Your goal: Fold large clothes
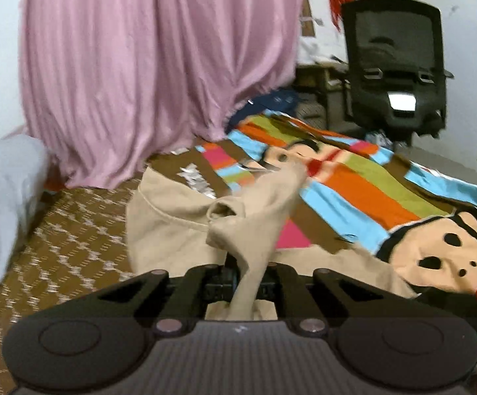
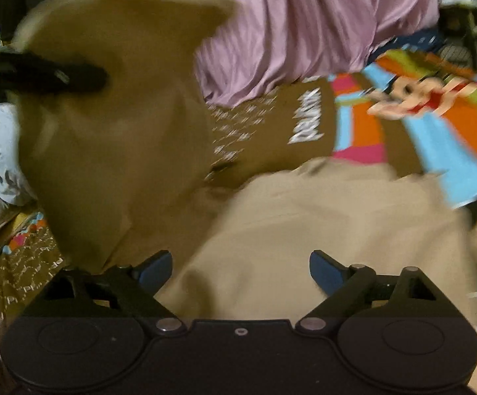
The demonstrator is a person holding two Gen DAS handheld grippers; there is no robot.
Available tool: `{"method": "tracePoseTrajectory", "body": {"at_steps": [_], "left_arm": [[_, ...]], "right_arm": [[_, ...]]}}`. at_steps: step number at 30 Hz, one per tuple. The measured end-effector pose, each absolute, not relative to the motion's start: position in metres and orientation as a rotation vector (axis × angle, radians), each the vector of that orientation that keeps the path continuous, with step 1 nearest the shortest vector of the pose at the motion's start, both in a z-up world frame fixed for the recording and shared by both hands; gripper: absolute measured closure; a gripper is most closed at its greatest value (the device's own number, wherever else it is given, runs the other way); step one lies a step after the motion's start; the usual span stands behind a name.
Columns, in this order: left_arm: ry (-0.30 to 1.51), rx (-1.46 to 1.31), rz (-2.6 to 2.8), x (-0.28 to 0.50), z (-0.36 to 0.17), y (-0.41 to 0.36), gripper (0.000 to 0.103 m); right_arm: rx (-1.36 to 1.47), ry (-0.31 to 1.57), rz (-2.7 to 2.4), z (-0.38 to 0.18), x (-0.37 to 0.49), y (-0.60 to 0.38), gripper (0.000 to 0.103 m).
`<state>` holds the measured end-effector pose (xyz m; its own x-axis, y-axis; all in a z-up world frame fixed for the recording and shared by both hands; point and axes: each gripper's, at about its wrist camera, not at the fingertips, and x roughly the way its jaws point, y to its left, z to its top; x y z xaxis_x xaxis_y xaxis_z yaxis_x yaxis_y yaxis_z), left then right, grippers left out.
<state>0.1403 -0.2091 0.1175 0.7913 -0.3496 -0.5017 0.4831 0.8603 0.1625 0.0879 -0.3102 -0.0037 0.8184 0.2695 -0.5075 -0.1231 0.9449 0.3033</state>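
Two grippers | my left gripper (image 1: 245, 288) pinches a fold of the beige garment (image 1: 172, 230), lifted off the striped bedsheet (image 1: 353, 194) | my right gripper (image 2: 240, 271) spread, beige cloth between its fingers | pink curtain (image 1: 146, 65) far

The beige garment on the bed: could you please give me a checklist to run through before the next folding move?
1. Left gripper shut on the beige garment: ok, cloth runs up from between its jaws.
2. Right gripper ready to grasp: ok, jaws apart and nothing held.
3. Cloth under the right gripper: ok, beige fabric fills the gap below it.
4. Garment lying flat: not ok, part is lifted and bunched.
5. Room on the striped blanket: ok, open blanket lies to the right.
6. Pink curtain apart from the garment: cannot tell, the frames are blurred.
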Motion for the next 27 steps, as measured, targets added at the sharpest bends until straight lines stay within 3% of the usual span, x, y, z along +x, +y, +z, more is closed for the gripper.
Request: {"method": "tracePoseTrajectory", "body": {"at_steps": [4, 9, 16, 18, 27], "left_arm": [[0.555, 0.335, -0.503, 0.141, 0.092, -0.259, 0.1], [0.573, 0.467, -0.562, 0.123, 0.057, -0.301, 0.1], [0.595, 0.436, -0.549, 0.122, 0.058, -0.3, 0.1], [0.584, 0.445, -0.552, 0.118, 0.058, -0.298, 0.1], [0.572, 0.444, -0.525, 0.114, 0.046, -0.311, 0.1]], "right_arm": [[0.24, 0.526, 0.092, 0.011, 0.053, -0.364, 0.015], [0.665, 0.459, 0.18, -0.017, 0.031, -0.436, 0.033], [1.119, 0.394, 0.441, -0.039, 0.042, -0.478, 0.033], [1.195, 0.371, 0.504, -0.042, 0.048, -0.483, 0.022], [1.281, 0.441, 0.434, -0.062, 0.111, -0.495, 0.022]]}}
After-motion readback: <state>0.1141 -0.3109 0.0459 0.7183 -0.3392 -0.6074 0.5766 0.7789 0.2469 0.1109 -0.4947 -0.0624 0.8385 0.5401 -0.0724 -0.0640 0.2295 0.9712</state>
